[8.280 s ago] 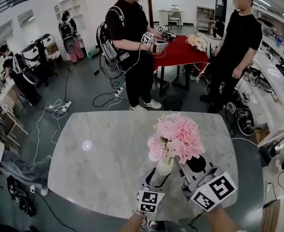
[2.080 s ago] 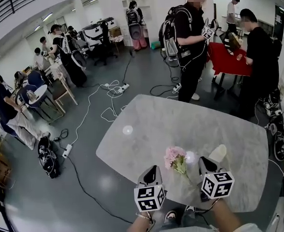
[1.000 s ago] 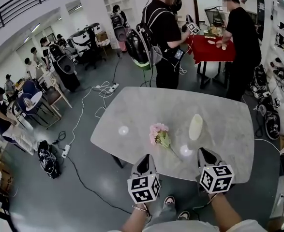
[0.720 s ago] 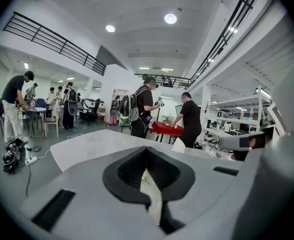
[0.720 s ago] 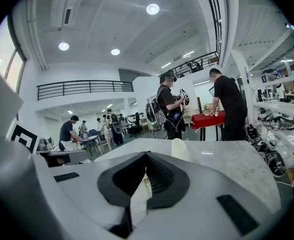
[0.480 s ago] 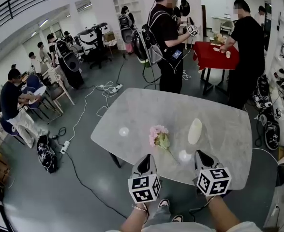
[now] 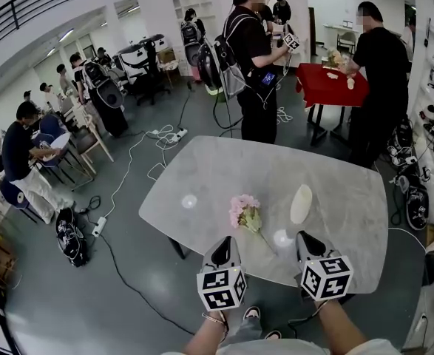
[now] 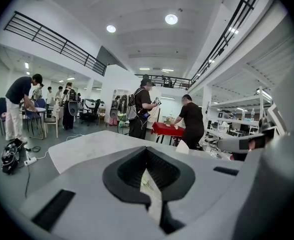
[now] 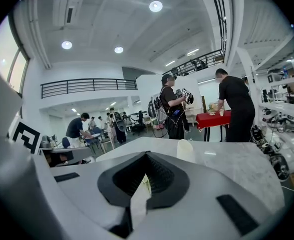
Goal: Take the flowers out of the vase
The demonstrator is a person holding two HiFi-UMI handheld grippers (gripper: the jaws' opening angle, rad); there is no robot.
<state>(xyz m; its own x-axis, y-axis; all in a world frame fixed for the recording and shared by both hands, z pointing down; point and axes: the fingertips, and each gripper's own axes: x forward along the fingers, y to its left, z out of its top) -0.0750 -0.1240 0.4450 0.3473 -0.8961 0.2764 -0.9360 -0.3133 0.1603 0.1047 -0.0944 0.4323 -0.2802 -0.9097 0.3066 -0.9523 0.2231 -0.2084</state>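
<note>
As flowers [image 7: 245, 213] lie on table [image 7: 224, 168] clear of vase [image 7: 301, 203], we judge task done; L gripper [image 7: 222, 242], R gripper [image 7: 306, 238] clenched, empty; nxt: retreat.

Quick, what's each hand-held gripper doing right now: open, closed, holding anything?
Left hand-held gripper: closed, holding nothing.
Right hand-held gripper: closed, holding nothing.

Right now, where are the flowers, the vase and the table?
flowers [image 7: 242, 207], head view, on the pink blooms.
vase [image 7: 301, 203], head view, middle of its cream body.
table [image 7: 217, 168], head view, a bare part of its top.
</note>
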